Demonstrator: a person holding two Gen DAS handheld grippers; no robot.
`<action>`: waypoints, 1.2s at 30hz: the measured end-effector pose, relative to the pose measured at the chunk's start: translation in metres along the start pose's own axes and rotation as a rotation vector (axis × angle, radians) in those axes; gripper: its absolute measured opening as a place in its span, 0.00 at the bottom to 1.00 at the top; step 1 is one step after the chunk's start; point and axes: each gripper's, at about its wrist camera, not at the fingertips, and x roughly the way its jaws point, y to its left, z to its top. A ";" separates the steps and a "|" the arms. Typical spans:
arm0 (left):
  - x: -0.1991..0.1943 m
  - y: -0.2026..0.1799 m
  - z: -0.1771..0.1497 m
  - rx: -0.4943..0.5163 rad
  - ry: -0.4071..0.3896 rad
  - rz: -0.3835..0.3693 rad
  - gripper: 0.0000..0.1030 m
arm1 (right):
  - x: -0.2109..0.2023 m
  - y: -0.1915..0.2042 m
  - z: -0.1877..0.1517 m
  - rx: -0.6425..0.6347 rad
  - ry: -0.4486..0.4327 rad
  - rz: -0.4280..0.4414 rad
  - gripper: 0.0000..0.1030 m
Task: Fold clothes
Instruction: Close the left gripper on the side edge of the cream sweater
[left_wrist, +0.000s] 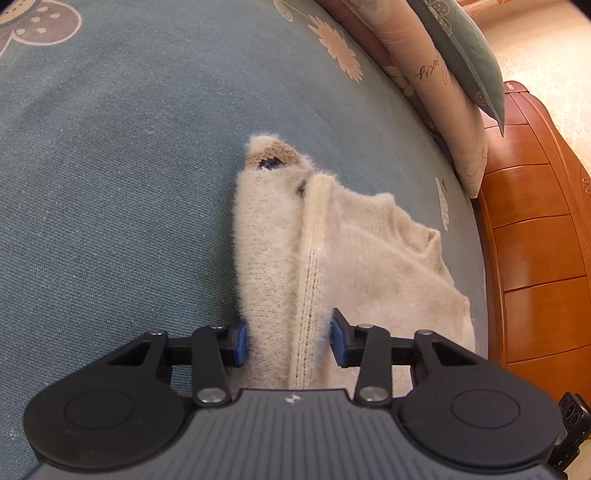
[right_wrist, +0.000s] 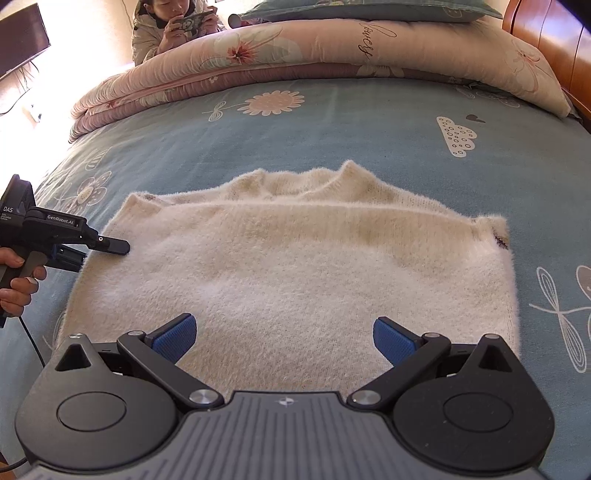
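R gripper (right_wrist: 284, 338) spread above sweater (right_wrist: 295, 266); L gripper (left_wrist: 288, 338) straddles hem, unclamped; blue floral bedsheet (right_wrist: 332, 122).

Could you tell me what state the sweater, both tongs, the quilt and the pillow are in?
Sweater: flat on the bed, partly folded.
Left tongs: closing around the sweater's edge.
Right tongs: open, empty, above the sweater.
Quilt: folded, behind the sweater.
Pillow: lying atop the quilt.

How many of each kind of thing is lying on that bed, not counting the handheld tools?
Cream fuzzy sweater: 1
Folded floral quilt: 1
Blue-green pillow: 1
Total: 3, all resting on the blue flowered bedsheet.
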 end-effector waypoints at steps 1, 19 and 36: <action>0.000 -0.002 0.000 0.007 0.002 0.008 0.37 | -0.002 0.000 -0.001 -0.001 -0.002 0.000 1.00; 0.008 0.009 0.009 0.092 0.066 -0.045 0.41 | -0.003 -0.010 -0.004 0.001 -0.002 -0.029 1.00; 0.005 0.002 0.009 0.037 0.096 -0.030 0.34 | 0.004 0.009 -0.001 0.009 0.008 -0.001 1.00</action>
